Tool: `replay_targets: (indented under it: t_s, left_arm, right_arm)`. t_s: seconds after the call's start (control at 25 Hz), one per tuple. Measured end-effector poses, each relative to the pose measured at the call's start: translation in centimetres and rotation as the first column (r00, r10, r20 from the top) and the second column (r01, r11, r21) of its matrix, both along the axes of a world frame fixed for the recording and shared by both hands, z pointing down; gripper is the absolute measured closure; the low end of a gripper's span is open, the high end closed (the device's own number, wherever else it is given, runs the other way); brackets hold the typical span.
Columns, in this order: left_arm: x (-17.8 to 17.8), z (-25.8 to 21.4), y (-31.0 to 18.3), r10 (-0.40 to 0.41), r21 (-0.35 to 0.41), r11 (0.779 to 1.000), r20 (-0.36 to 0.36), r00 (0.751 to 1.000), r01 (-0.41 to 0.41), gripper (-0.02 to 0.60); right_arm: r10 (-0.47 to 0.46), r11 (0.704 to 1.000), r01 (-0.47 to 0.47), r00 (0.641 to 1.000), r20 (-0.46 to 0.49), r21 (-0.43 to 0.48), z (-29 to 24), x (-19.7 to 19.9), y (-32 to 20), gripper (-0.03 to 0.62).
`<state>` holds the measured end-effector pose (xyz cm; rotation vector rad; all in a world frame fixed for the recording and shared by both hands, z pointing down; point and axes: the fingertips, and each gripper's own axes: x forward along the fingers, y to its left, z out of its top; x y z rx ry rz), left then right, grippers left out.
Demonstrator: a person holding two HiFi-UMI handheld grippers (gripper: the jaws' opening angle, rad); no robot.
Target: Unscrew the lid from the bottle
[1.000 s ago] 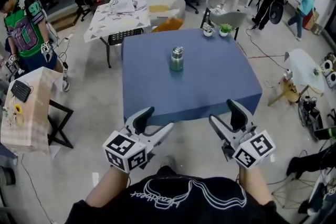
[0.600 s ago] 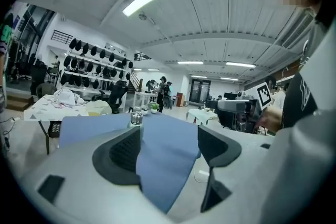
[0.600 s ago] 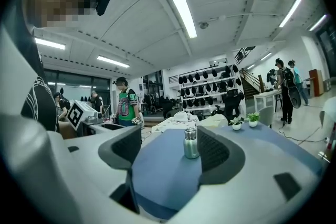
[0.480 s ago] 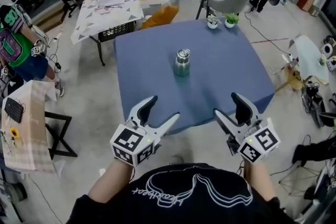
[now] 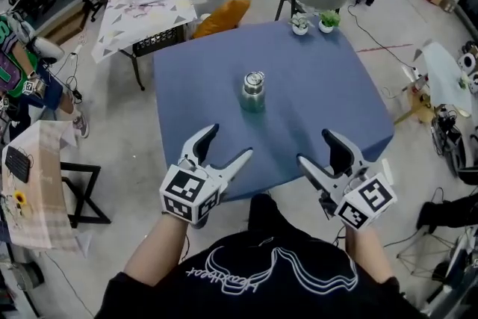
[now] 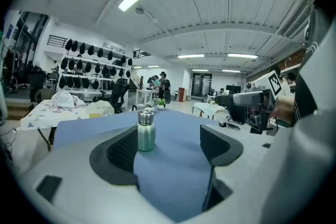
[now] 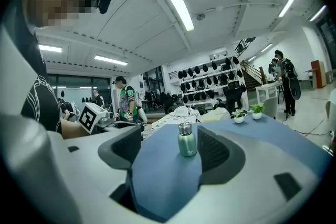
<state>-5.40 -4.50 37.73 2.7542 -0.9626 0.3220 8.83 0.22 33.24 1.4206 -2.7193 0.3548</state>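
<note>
head view first: bottle point(image 5: 253, 91) stands upright near the middle of the blue table point(image 5: 321, 86), its long axis vertical, with the lid point(image 5: 255, 78) on top and not yet unscrewed. your left gripper point(image 5: 228, 143) hangs over the near edge of the table, its jaws opening and empty; from it the bottle lies at about 1 o'clock. your right gripper point(image 5: 315, 148) is spread and empty too, and from it the bottle lies at about 11 o'clock. both are well apart from the bottle; i judge the left one a little nearer.

left gripper view: the jaws stand wide with only the table seen between them. the bottle point(image 6: 146, 131) shows far ahead, toward 11 o'clock of the gap, untouched.

right gripper view: the jaws are released, nothing grasped. the bottle point(image 7: 187, 140) stands ahead, slightly toward 1 o'clock of the gap. i think the coming reach goes forward and inward for both, one to the body, one to the lid.
</note>
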Motion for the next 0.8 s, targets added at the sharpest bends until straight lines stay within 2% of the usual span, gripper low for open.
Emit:
replay_targets:
  t_s: [0.2,0.36,0.8]
  left_arm:
    - [1.5,1.1,-3.6,-0.009,-0.005,1.000,0.004,1.000,0.009,0.224]
    - [2.7,3.4,-6.2,0.002,-0.016,1.000,0.050,0.999,-0.001,0.224]
    - [5.3,7.8,-12.3,-0.004,-0.059,0.998,0.077,0.997,0.009,0.224]
  right_arm:
    - [-0.034,0.999,0.034,0.999,-0.004,-0.014,0.4,1.3,-3.9,0.266]
    - [-0.068,0.997,0.068,0.998,-0.009,-0.025,1.1,1.5,-6.4,0.266]
    - [-0.164,0.986,0.162,0.986,-0.039,-0.043,1.1,1.8,-11.9,0.266]
